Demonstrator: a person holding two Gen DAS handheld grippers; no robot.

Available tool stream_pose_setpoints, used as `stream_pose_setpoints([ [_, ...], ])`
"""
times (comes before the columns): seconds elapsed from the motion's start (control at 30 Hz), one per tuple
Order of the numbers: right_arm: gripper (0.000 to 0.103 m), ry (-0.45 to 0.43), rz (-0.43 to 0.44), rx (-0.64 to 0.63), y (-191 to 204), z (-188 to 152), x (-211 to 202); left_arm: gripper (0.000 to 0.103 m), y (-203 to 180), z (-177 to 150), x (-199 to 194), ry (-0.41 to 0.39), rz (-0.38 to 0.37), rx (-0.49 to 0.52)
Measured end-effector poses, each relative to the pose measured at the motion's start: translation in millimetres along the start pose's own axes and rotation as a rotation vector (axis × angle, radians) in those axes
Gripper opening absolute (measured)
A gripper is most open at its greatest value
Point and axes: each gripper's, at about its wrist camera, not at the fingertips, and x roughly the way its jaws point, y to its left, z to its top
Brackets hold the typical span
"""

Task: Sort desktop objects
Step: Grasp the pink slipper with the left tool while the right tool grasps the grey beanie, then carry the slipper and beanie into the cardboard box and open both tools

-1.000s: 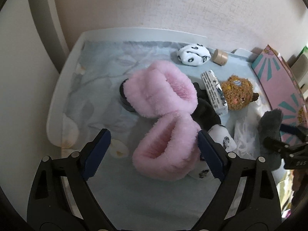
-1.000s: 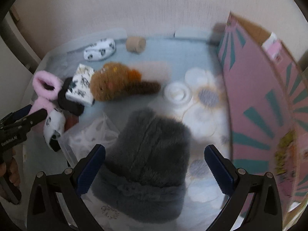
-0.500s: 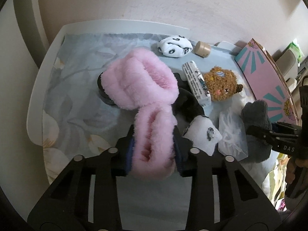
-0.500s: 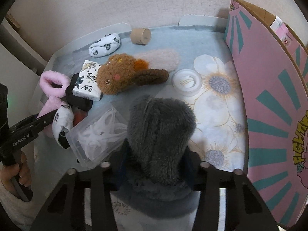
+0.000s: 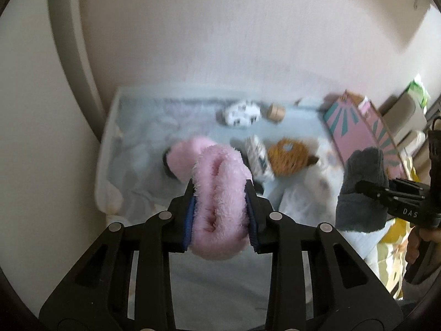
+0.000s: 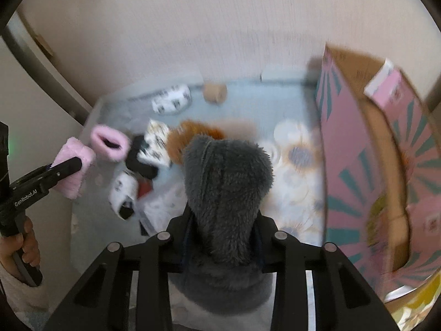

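Gripping pink slipper, left gripper pinches it above table. Right gripper pinches grey slipper, also lifted. Pink box stands open at right, small pink carton inside. On table: second pink slipper, brown plush, patterned sock, clear bag.
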Motion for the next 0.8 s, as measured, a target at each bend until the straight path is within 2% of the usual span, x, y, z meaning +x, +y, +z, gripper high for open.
stream_pose_setpoints([
  [0.1,0.032,-0.036,0.024,-0.018,4,12,-11,0.028,-6,16,-24,-0.046,0.006,-0.023],
  [0.27,0.032,-0.094,0.07,-0.037,-3,25,-44,0.028,-36,47,-56,-0.14,0.041,0.011],
  [0.47,0.032,-0.178,0.069,-0.058,-28,40,-83,0.028,-86,83,-77,-0.223,0.008,0.07],
  [0.67,0.032,-0.231,0.017,-0.055,-72,43,-112,0.028,-162,120,-67,-0.248,-0.056,0.159],
  [0.8,0.032,-0.215,-0.01,-0.033,-103,38,-120,0.028,-212,136,-43,-0.233,-0.111,0.19],
])
